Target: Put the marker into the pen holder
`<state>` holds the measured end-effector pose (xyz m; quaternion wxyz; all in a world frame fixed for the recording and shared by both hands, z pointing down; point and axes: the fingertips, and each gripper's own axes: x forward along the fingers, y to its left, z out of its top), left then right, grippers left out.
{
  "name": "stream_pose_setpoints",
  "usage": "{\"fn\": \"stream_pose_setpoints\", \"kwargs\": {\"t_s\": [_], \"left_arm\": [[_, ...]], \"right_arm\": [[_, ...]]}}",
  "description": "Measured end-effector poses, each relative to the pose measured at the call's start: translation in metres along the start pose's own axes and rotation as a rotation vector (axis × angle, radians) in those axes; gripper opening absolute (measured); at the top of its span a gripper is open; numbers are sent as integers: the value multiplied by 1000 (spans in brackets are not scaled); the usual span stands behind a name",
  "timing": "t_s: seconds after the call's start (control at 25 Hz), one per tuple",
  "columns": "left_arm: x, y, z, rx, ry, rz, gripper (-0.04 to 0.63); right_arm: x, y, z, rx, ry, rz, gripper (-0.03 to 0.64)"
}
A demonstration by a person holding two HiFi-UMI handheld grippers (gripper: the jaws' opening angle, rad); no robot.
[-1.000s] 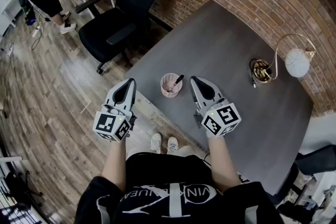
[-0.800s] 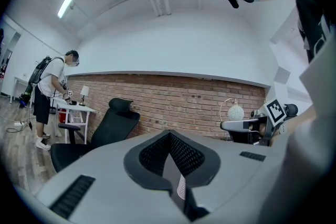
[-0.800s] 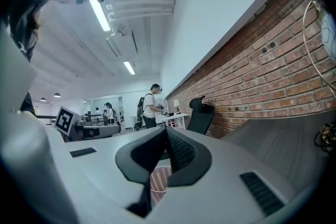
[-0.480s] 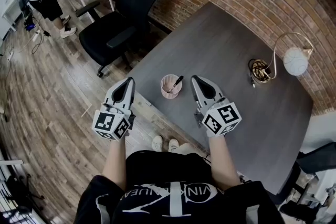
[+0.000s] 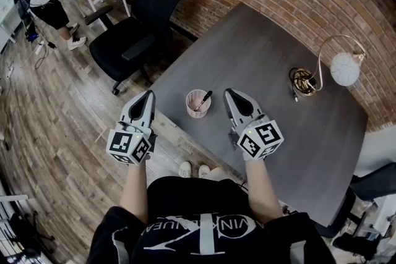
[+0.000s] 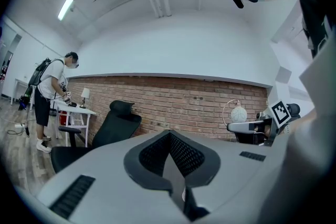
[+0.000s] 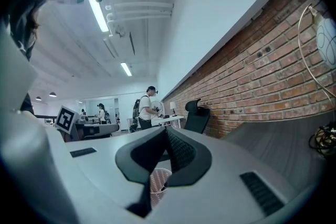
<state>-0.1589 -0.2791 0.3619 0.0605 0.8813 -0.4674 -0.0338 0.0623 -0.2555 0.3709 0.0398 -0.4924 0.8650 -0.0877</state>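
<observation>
Marker (image 5: 203, 100) leans inside the pink pen holder (image 5: 196, 106), centre frame near the table's (image 5: 266, 59) lower-left edge. The left gripper (image 5: 146, 96) and right gripper (image 5: 230, 94) flank it, both clenched on nothing. Looks done, so back off level and wide, since the pen holder probably tips easily. Only writing is the shirt (image 5: 204, 229) print at bottom frame, maybe "VINK…NUEVA", too warped to trust.

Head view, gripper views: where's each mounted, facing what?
Head view: on head, steeply down at table, pen holder; shows left gripper, right gripper, forearms, torso.
Left gripper view: on left gripper, level toward brick wall, chair; own shut jaws.
Right gripper view: on right gripper, level over pen holder; own shut jaws.
Gripper views share brick wall, chair.
</observation>
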Motion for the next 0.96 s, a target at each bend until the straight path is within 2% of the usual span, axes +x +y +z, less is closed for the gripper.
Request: {"fn": "stream_pose_setpoints", "kwargs": {"t_s": [0.96], "left_arm": [[3, 11, -7, -5, 18, 33, 14]], "right_arm": [[-1, -10, -5, 23, 1, -16, 25]]}}
